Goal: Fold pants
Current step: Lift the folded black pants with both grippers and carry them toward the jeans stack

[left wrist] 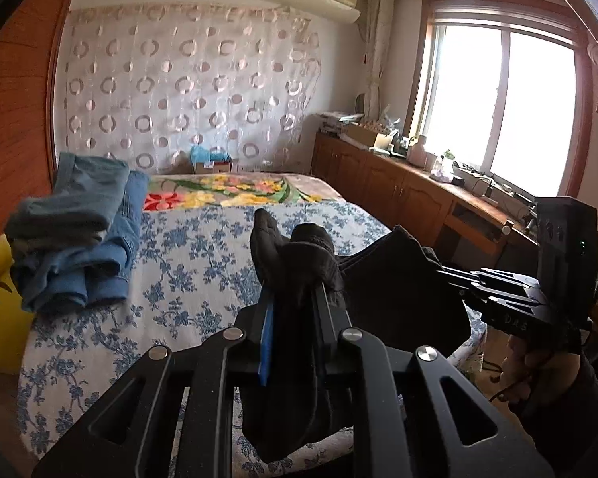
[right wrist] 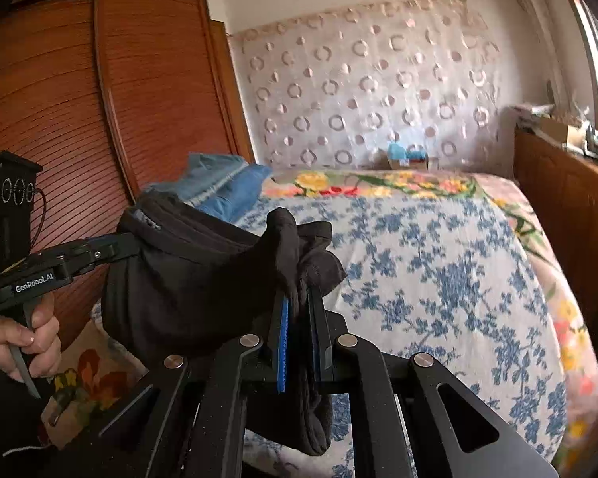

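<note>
Left wrist view: the left gripper is clamped on the black pants, held above the bed — jeans lie folded at its left edge.

Right wrist view: the right gripper pinches the pants too. Folding looks barely begun — the pants hang bunched, not yet laid flat.

Black left claw, blue pads, silver pivot screws; "GenRobot.AI" lettering; bare-skinned hand.
</note>
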Available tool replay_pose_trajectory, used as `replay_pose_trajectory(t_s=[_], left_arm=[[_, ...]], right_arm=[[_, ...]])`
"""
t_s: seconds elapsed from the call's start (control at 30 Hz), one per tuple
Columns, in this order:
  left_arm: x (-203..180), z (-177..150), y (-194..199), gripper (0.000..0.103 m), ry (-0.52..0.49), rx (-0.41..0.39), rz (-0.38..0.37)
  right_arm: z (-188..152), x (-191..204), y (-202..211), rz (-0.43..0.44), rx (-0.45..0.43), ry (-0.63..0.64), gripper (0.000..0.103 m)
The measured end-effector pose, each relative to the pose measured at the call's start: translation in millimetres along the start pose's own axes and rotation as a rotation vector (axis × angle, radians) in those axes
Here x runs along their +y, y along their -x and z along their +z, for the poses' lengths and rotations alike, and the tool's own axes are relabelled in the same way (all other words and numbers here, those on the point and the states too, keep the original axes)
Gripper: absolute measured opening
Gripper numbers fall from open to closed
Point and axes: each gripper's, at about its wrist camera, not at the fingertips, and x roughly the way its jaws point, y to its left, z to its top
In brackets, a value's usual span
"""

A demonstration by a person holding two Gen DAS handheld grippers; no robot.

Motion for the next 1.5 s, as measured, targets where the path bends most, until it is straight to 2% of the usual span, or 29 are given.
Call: replay_pose_trajectory(t_s=[0.27,0.9,1.27,1.5], left_arm=[[2.0,8.4,6.8,0.017,-0.018,-0.028,0.008],[35.7,19.7,-7.3,0.017,0.007,-0.019,0.077],[73.1,56.4,-20.2,0.017,-0.008,-0.052,0.149],[97.4,87.3,-24.4,0.017,-0.023,-0.078,0.194]], right_arm=[[5.6,1.3,1.2,0.004,-0.025,0.03,0.008],[33.6,2.3,-49.5,0.053,-0.009,0.088,0.008],[97.4,18.3,-112.7,0.087,-0.012,0.243,0.008],[135.0,18.2,-152.7,0.11,-0.022,0.278,0.008]])
